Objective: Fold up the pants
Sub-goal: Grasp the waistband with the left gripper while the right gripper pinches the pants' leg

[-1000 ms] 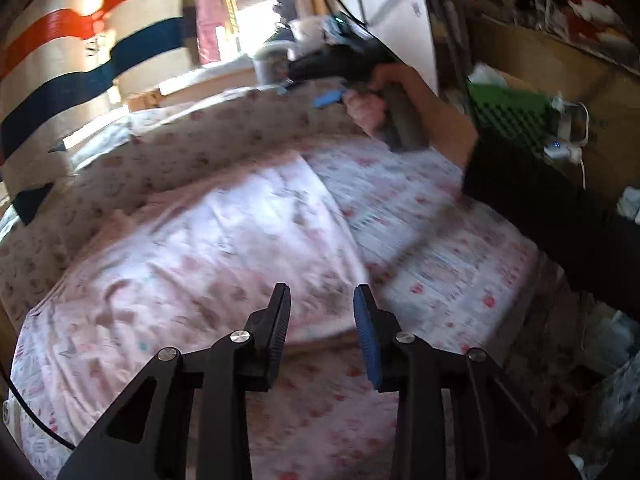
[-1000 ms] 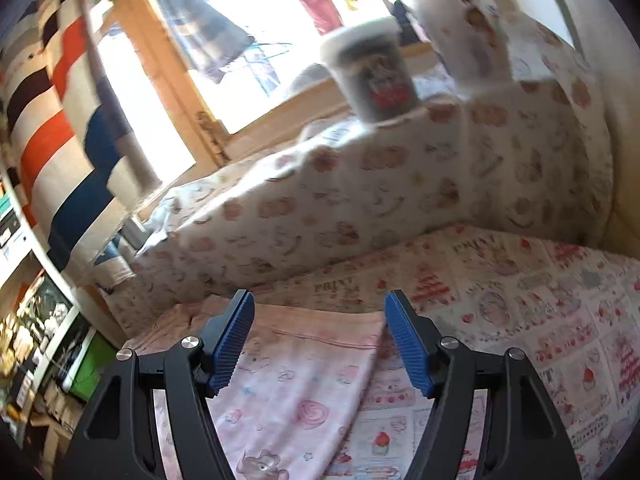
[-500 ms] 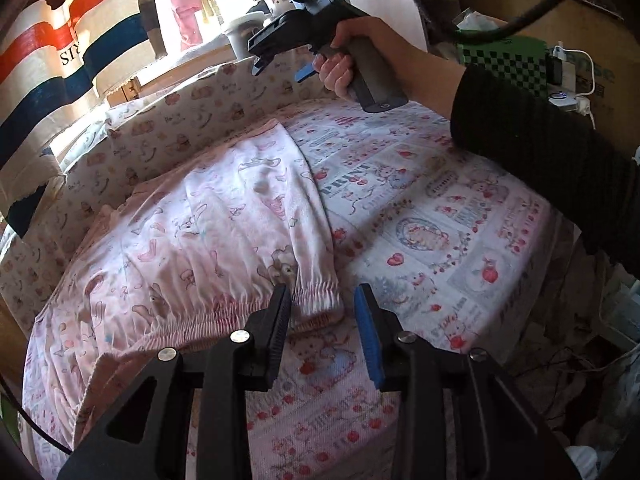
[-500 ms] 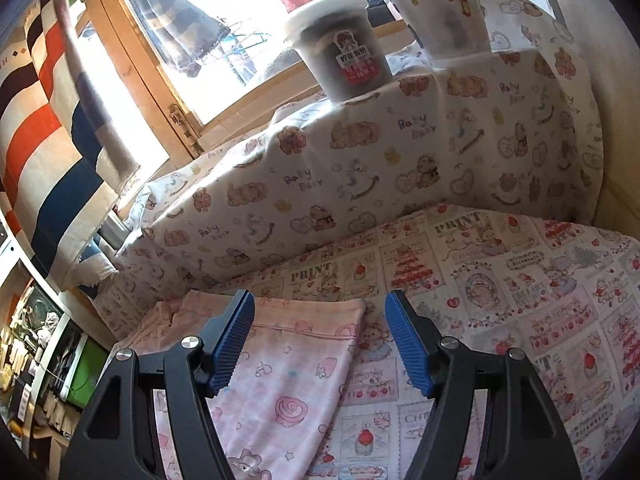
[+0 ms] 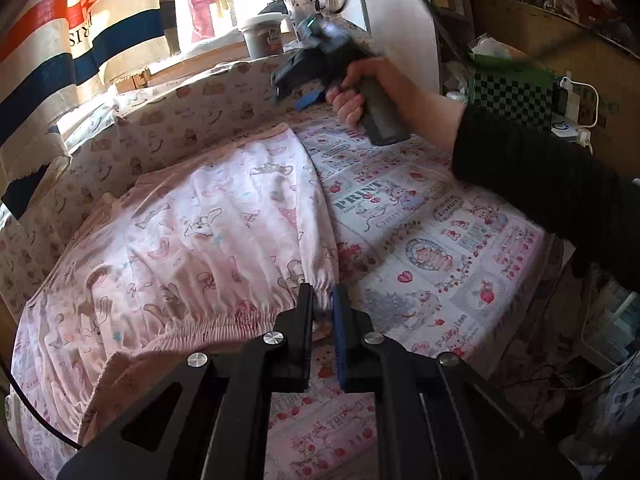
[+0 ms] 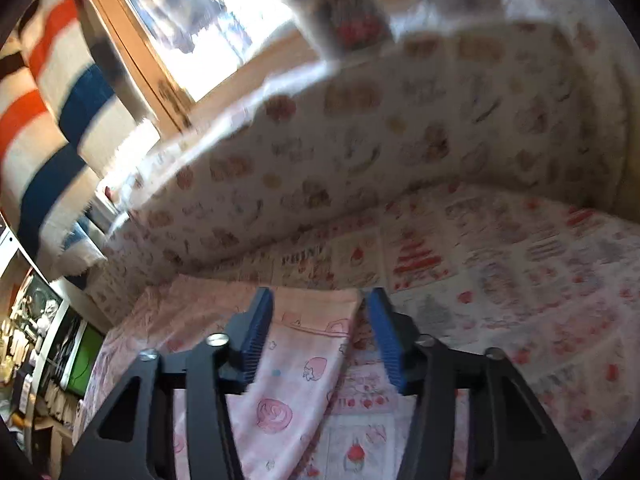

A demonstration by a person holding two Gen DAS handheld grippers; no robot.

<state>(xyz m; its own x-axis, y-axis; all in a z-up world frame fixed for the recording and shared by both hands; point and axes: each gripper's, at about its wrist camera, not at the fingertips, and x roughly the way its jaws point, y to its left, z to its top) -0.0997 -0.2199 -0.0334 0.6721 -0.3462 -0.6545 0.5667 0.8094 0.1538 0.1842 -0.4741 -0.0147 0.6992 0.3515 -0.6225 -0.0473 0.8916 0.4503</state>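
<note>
Printed bedding (image 5: 432,240) with strawberries and cartoon panels covered the bed, with a padded bumper (image 5: 192,120) along its far side below a sunlit window (image 6: 224,12) and a striped red, white and blue cloth (image 5: 72,40) hanging at the left. On it lay the pink patterned pants (image 5: 208,240), spread flat, their long axis running from the gathered elastic waistband (image 5: 256,308) at the near edge away toward the bumper, where the leg hem (image 6: 316,300) ended just short of the padding. The left gripper (image 5: 322,300), angled down at the near end, had just been closing and its jaws pinched the right-hand corner of the waistband, fabric bunched between the pads. At the far end, the right gripper (image 6: 320,320) tilted down over the hem; its jaws had also just been closing but stood apart, straddling the hem's corner with the blue pads not visibly pressing the cloth, though that view was blurred. In the left camera's view, the person's right hand (image 5: 356,92), in a dark sleeve (image 5: 540,176), gripped the tool's handle above the far corner of the pants. Two tubs (image 5: 264,36) stood on the sill behind.
</note>
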